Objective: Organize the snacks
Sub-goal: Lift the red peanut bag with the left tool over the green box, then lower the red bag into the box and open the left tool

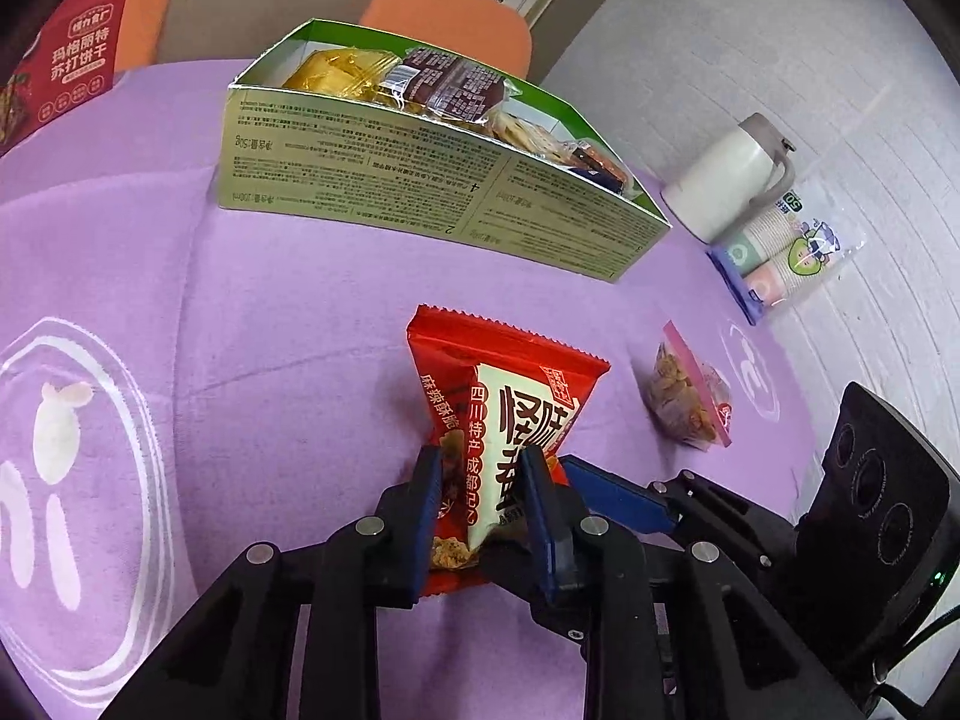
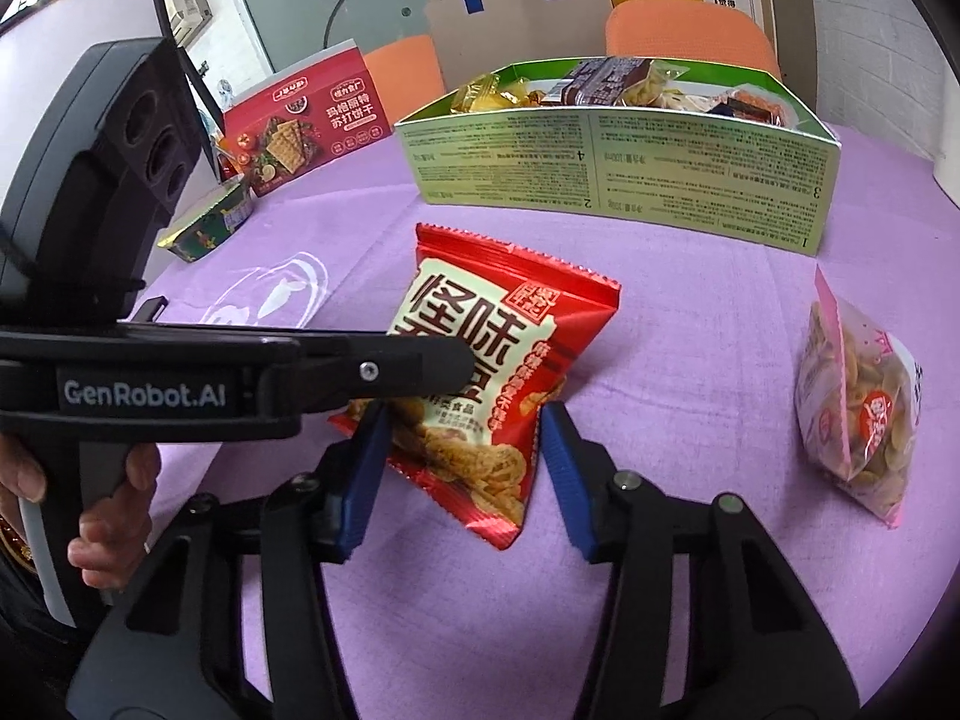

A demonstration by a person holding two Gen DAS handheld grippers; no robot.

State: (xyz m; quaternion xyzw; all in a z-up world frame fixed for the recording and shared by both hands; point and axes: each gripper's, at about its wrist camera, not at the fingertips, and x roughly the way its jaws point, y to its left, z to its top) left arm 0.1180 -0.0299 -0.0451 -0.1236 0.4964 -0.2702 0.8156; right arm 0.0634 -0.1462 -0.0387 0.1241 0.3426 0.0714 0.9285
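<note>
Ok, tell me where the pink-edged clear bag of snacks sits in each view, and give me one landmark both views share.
Left wrist: the pink-edged clear bag lies right of centre on the purple cloth, right of the red snack packet.
Right wrist: the bag stands at the far right edge, again right of the red packet.
Shared landmark: the open green box of snacks behind both.

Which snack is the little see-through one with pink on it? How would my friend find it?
Start at the big green box full of snacks on the purple tablecloth. Nearer than the box lies a red packet, shut in the left tool; the small bag stands to its right, untouched. It alone is clear with a pink edge, showing its pale yellowish snacks inside.
</note>
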